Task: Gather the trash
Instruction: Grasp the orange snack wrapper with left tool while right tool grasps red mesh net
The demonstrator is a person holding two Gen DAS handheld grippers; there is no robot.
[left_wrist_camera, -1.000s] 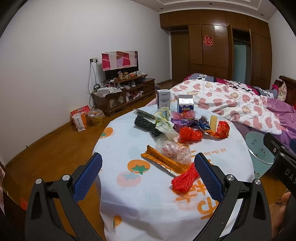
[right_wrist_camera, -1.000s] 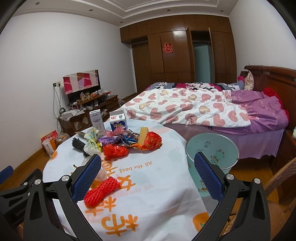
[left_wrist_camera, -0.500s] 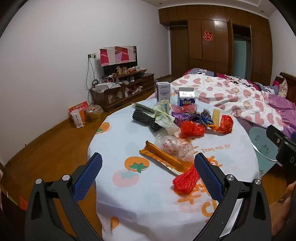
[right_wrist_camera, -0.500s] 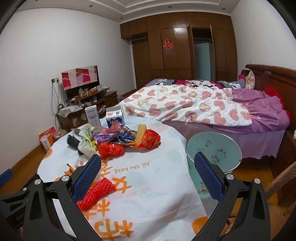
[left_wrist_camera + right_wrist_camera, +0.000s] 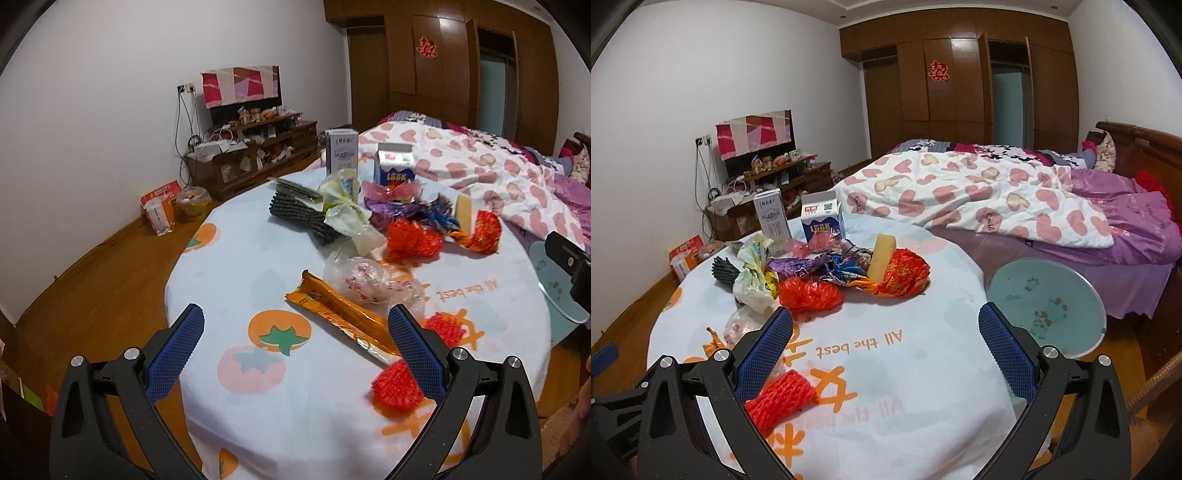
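I see both tongs spread wide and empty: left gripper (image 5: 295, 332) low in frame over the round table (image 5: 229, 258), right gripper (image 5: 886, 332) likewise. Trash pile (image 5: 827, 273) sits left of center, 1 red net sleeve (image 5: 779, 400) by my right gripper's left finger, bin (image 5: 1047, 302) at right.

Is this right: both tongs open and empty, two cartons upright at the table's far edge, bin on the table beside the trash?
Not the bin: the right wrist view shows it on the floor between table and bed. Both cartons stand upright; left tongs and right tongs are open, empty.
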